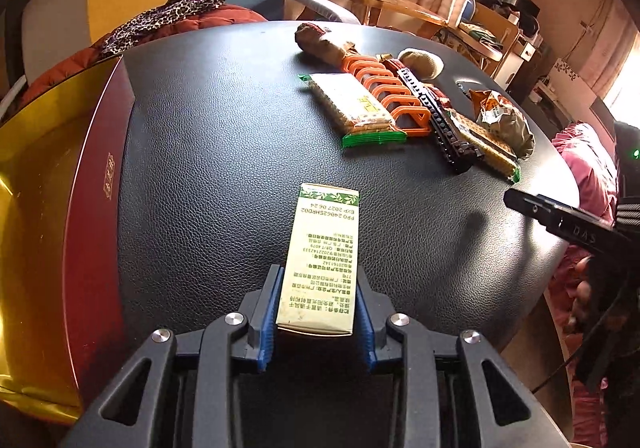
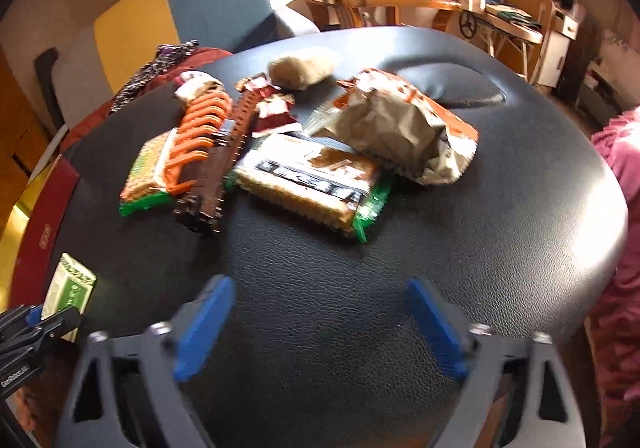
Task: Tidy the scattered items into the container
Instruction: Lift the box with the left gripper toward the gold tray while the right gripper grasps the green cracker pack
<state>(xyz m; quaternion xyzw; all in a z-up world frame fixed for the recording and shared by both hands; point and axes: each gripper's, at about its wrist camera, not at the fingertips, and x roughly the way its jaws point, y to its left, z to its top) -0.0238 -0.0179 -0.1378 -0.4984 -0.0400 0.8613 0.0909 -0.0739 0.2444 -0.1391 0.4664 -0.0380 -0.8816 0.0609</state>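
Hard to see: the right wrist view is blurry, so the words on the snack packs there cannot be read. The red box [image 1: 100, 184] with the gold inside is cut off at the left edge.
Left gripper [image 1: 318, 312]: its blue pads squeeze the near end of the small green-and-white box [image 1: 322, 252], one pad on each long side.
Small box place: on the black table [image 1: 208, 168], just right of the red box and well apart from the snack pile.
Small box direction: it lies flat, and its long side points straight away from the gripper.
Writing: the far end of the small box reads "EXP 2027 06 24", upside down. The other print is too small to read.
Right gripper [image 2: 320, 324]: fingers spread wide with nothing between them, over bare table near the cracker pack [image 2: 312, 184].
Snack pile: another cracker pack [image 1: 352, 108], an orange rack [image 1: 388, 92] and a crumpled bag [image 2: 404, 128] lie close together.
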